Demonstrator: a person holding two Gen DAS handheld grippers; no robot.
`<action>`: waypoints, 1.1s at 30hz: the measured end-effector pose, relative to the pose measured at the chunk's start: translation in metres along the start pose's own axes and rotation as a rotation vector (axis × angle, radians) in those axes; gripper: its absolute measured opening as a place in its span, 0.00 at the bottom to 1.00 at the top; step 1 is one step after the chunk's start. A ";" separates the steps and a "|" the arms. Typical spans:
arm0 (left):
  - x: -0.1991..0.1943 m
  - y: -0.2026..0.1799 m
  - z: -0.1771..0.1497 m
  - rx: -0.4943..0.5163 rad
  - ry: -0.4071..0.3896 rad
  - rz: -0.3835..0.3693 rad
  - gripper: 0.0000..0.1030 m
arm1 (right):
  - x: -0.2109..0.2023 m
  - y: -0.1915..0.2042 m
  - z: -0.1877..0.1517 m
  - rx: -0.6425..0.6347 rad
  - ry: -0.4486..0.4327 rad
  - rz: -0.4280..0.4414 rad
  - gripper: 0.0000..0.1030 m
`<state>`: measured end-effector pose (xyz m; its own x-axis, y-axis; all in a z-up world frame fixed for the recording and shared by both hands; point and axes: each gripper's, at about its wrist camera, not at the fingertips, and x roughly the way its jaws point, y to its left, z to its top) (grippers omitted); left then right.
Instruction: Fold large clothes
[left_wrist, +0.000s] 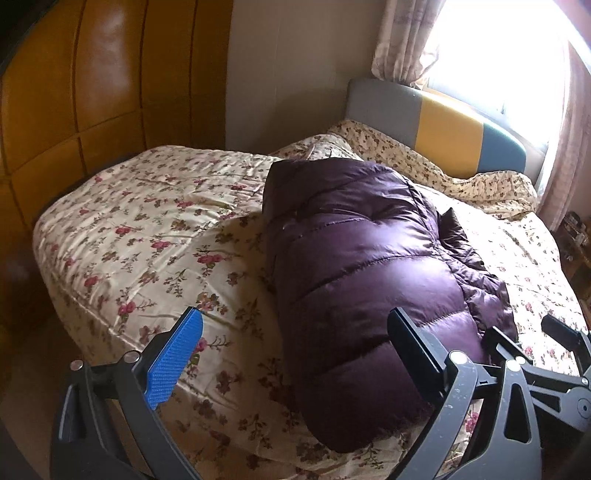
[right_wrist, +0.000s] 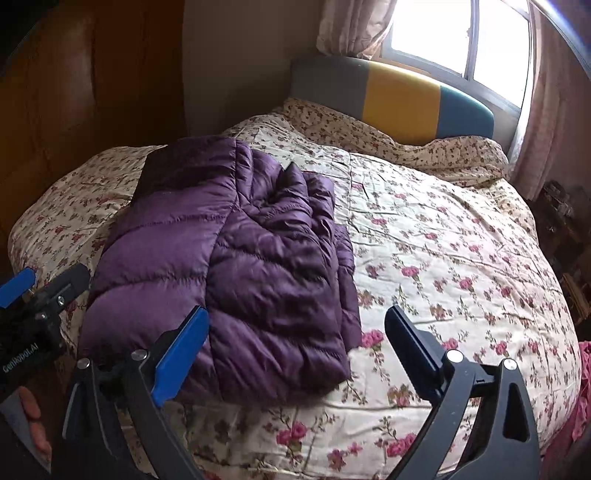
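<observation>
A purple quilted down jacket (left_wrist: 362, 266) lies folded into a long bundle on the floral bedspread (left_wrist: 147, 236). In the right wrist view the jacket (right_wrist: 236, 258) lies left of centre, its sleeve side crumpled on the right. My left gripper (left_wrist: 295, 350) is open and empty, above the jacket's near end and the bed edge. My right gripper (right_wrist: 299, 343) is open and empty, above the jacket's near right corner. The left gripper also shows at the left edge of the right wrist view (right_wrist: 44, 284). The right gripper shows at the right edge of the left wrist view (left_wrist: 524, 332).
The bed has a grey, yellow and blue headboard (right_wrist: 399, 99) under a bright window (right_wrist: 461, 40) with curtains. A brown wooden wardrobe (left_wrist: 92, 92) stands left of the bed. Pink fabric (right_wrist: 580, 387) lies at the bed's right edge.
</observation>
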<state>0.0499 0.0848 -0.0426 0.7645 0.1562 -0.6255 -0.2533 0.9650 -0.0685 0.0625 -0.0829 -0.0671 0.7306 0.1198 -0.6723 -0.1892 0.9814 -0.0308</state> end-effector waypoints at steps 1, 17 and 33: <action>-0.002 -0.001 -0.001 -0.005 0.000 -0.006 0.96 | -0.001 -0.001 -0.001 0.003 0.003 -0.001 0.93; -0.024 -0.015 -0.009 0.041 -0.026 0.094 0.96 | -0.019 -0.007 -0.008 -0.007 -0.022 -0.017 0.95; -0.024 -0.025 -0.012 0.075 -0.020 0.082 0.96 | -0.021 -0.002 -0.011 -0.038 -0.023 -0.019 0.96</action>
<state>0.0304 0.0548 -0.0352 0.7551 0.2384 -0.6107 -0.2708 0.9618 0.0406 0.0401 -0.0887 -0.0608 0.7488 0.1052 -0.6544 -0.1997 0.9772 -0.0714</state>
